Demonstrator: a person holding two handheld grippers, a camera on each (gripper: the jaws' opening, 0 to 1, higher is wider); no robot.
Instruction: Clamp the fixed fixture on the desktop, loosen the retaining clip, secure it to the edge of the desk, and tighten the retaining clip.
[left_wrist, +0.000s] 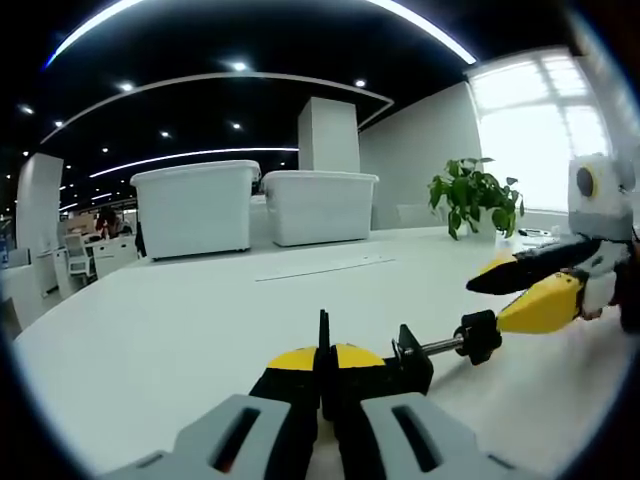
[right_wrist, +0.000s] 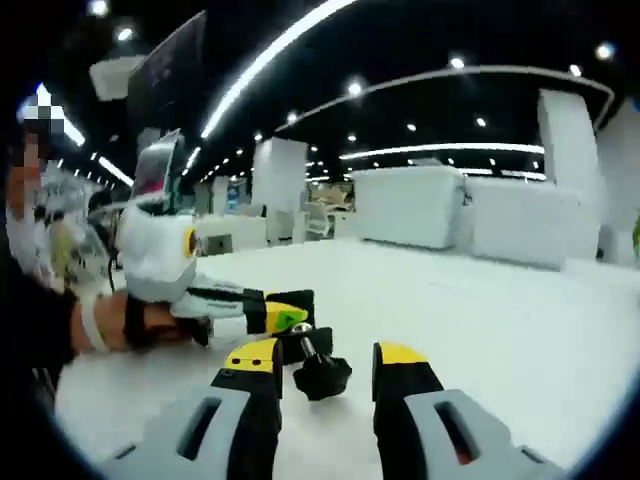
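**Fixture held by the left gripper on the desk**

The fixture (left_wrist: 415, 365) is gripped by the closed jaws of the left gripper (left_wrist: 323, 385), low over the white desk (left_wrist: 200, 320). The right gripper (right_wrist: 325, 375) is kept with jaws wide around the black knob (right_wrist: 320, 377).

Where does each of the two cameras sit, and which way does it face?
Left gripper view: rides the left gripper, shut on the clamp, facing two white bins and a plant.
Right gripper view: rides the open right gripper, facing the clamp's knob; a person's hand shows.
Shared: the clamp, bins, white table, each other's gripper.
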